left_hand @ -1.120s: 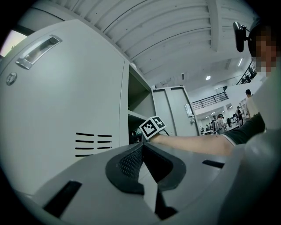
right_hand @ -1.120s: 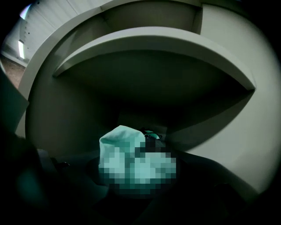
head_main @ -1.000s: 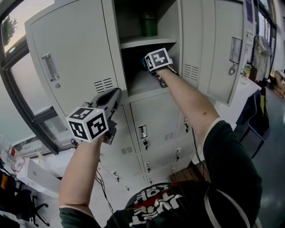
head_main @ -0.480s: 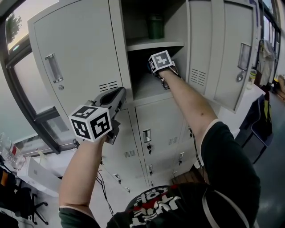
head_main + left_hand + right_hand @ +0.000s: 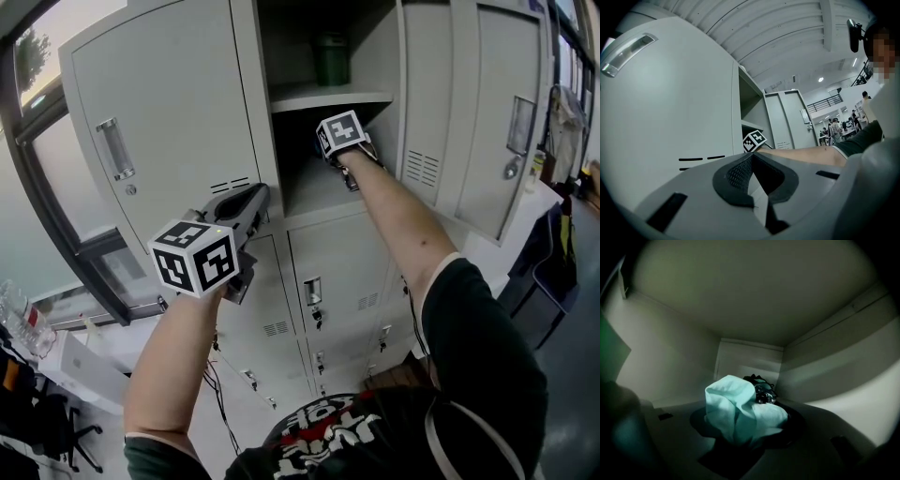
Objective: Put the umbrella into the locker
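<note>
Two grippers: both are raised before a grey bank of lockers (image 5: 323, 258), the left outside it, the right inside one open locker (image 5: 384, 56).
Left gripper (image 5: 255, 194): it is held in front of a closed door (image 5: 159, 103), just below the vent slots (image 5: 230, 185) and well apart from the right gripper.
Left claw: the jaws are seen pressed together in the left gripper view, and nothing is gripped between them.
Right gripper (image 5: 743, 427): it is reached into the lower part of the locker, under the shelf (image 5: 328, 97); in the head view only its cube (image 5: 339, 133) and the forearm (image 5: 394, 211) are seen at the opening.
Right claw: the jaws are narrowed onto the umbrella (image 5: 740, 411), which is clamped between the dark pads (image 5: 787, 425).
Umbrella: it is folded, with pale teal cloth bunched above the jaws and a dark end pointed toward the back wall (image 5: 750, 359). It is inside the locker, below the shelf. Whether it touches the floor of the locker cannot be told.
Shelf: a dark green container (image 5: 330, 58) is stood on it, above the right gripper.
Locker door (image 5: 506, 112): it is swung open to the right of the forearm.
Left gripper view: the right gripper's cube and the forearm are seen beyond the closed jaws, at the locker's edge.
</note>
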### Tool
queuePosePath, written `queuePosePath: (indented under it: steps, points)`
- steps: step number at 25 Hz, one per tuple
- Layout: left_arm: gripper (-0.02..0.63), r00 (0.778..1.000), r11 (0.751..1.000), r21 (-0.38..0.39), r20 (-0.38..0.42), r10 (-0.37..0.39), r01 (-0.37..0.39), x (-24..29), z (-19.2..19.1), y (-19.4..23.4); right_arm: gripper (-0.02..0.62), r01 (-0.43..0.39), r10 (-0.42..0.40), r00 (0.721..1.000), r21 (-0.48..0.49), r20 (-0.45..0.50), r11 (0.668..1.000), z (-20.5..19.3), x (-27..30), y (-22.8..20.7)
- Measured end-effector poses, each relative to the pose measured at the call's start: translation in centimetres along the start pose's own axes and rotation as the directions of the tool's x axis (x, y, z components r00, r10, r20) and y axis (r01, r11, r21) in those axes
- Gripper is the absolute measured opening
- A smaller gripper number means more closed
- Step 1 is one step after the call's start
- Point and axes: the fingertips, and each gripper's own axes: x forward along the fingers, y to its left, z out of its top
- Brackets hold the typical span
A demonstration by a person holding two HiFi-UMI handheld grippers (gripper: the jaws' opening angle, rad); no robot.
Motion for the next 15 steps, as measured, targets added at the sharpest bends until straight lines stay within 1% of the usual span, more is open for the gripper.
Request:
queuePosePath:
  steps: [6,8,11,15]
  points:
    - [0.009,1.000,1.000,-0.007,0.004,-0.016,0.016,0.2,-0.1,-0.5,0.260,-0.021,0.021,1.000,0.000,-0.020,1.000,-0.6,0.0,0.1]
    - [0.009,1.000,1.000,-0.009,0.007,-0.023,0.023,0.2,-0.1,-0.7,0.292,-0.028,0.028,0.999,-0.011,-0.020,1.000,-0.6,-0.1,0.3]
    - [0.009,0.999,0.999,-0.011,0.010,-0.031,0.031,0.1,0.0,-1.1,0.304,-0.036,0.036,0.999,-0.017,-0.006,0.999,-0.4,-0.5,0.6]
    - [0.009,0.999,0.999,-0.017,0.007,-0.032,0.032,0.0,-0.4,-1.2,0.313,-0.024,0.025,0.999,-0.032,0.024,0.999,0.0,-1.3,0.8]
